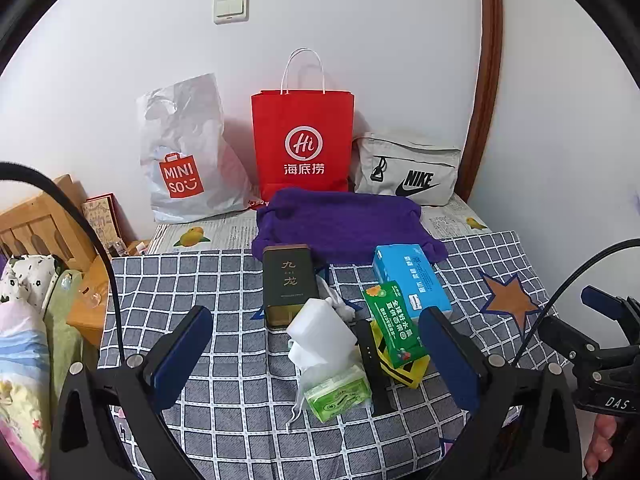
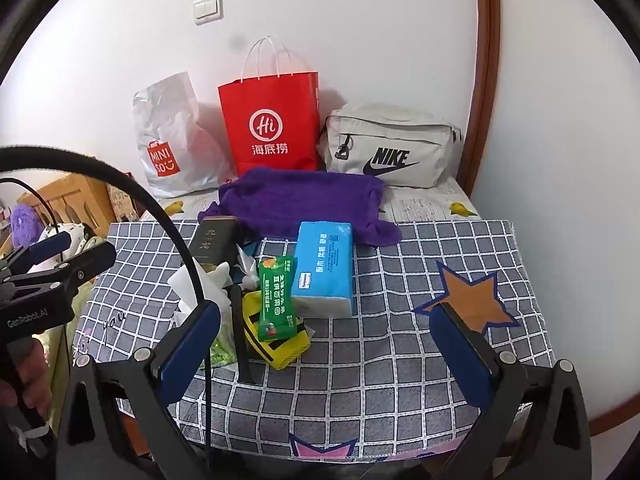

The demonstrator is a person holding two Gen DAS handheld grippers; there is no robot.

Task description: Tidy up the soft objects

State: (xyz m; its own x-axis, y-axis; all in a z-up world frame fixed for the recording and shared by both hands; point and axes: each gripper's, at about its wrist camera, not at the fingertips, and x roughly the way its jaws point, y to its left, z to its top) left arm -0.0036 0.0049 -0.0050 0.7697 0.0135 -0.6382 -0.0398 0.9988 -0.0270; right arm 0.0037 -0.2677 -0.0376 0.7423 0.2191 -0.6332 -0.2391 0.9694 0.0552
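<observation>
A purple knitted cloth [image 1: 344, 224] [image 2: 304, 200] lies at the back of the checked tablecloth [image 1: 200, 280]. In front of it lie a blue tissue pack [image 1: 412, 280] [image 2: 324, 268], a green snack pack [image 1: 394, 328] [image 2: 276, 298], a yellow pouch [image 2: 280, 344], white sponges [image 1: 320, 328], a green tissue packet [image 1: 336, 394] and a dark tin [image 1: 290, 284] [image 2: 214, 244]. My left gripper [image 1: 316, 360] is open, low over the sponges. My right gripper [image 2: 328, 344] is open above the cloth's right half.
A Miniso plastic bag [image 1: 184, 152] [image 2: 168, 136], a red paper bag [image 1: 304, 140] [image 2: 272, 124] and a grey Nike pouch [image 1: 408, 168] [image 2: 388, 148] stand against the back wall. Wooden furniture [image 1: 36, 224] and bedding [image 1: 20, 340] are at the left.
</observation>
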